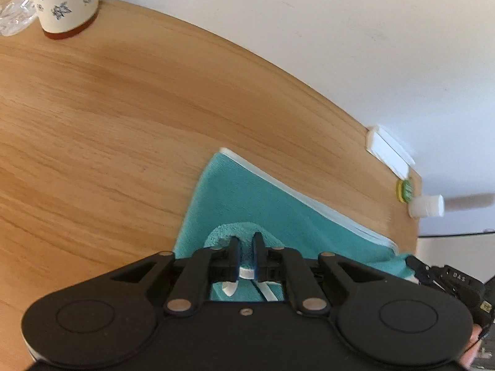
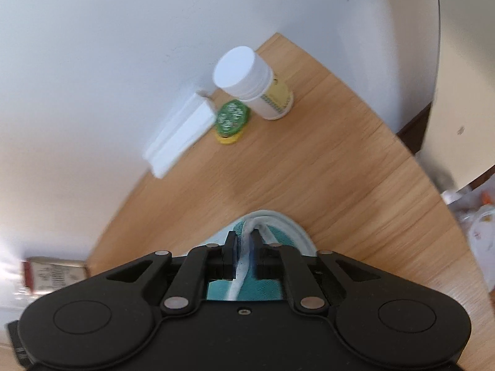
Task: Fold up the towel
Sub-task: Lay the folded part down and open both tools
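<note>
Towel [image 1: 247, 204], teal with white trim, lies on the wooden tabletop [image 1: 108, 117]. Left gripper [image 1: 246, 244] has its jaws pinching a raised fold of it; right gripper [image 2: 243, 241] has its jaws pinching the white hem. White bottle [image 2: 256, 83] stands near the wall.

Terry towel [image 1: 247, 204] (matt wood table [image 1: 108, 123])

The left wrist view sits close over the wooden table [image 1: 108, 108], looking forward along its gripper toward the white wall [image 1: 340, 31] at twelve o'clock; the right wrist view does likewise, tilted; both share the white bottle [image 1: 428, 205] [image 2: 256, 86], at three o'clock left, twelve right.
</note>
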`<action>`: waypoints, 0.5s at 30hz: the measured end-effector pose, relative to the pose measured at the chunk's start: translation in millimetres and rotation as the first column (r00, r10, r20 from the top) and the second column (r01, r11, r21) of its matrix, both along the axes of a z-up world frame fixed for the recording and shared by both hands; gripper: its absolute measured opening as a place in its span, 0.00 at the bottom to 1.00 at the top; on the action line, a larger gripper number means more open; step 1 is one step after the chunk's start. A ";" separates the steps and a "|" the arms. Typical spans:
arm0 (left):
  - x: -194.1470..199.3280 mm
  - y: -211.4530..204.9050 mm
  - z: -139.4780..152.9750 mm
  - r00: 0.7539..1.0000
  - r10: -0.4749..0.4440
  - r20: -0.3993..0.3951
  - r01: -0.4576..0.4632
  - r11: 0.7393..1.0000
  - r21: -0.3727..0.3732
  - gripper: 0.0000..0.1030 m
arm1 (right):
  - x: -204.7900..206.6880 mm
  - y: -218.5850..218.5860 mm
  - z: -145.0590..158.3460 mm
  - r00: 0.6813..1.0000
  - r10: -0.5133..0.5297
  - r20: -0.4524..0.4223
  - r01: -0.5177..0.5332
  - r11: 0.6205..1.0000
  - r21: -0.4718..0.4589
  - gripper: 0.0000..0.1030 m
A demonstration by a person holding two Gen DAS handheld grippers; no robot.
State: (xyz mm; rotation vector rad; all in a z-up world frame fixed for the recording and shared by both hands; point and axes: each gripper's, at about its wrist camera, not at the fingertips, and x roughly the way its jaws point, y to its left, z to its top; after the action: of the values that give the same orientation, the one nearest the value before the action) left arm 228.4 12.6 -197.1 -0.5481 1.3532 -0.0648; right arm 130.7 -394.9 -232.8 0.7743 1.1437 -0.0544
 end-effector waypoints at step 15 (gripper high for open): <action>-30.3 21.3 40.8 0.934 -0.216 0.285 0.185 0.974 0.133 0.64 | -52.0 8.5 25.1 0.944 0.322 0.079 -0.304 0.935 -0.180 0.37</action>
State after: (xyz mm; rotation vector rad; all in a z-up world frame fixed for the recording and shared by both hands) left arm 198.1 33.9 -156.3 -0.2958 1.1052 -0.2345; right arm 78.7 -386.4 -207.6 0.4347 1.1321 0.1563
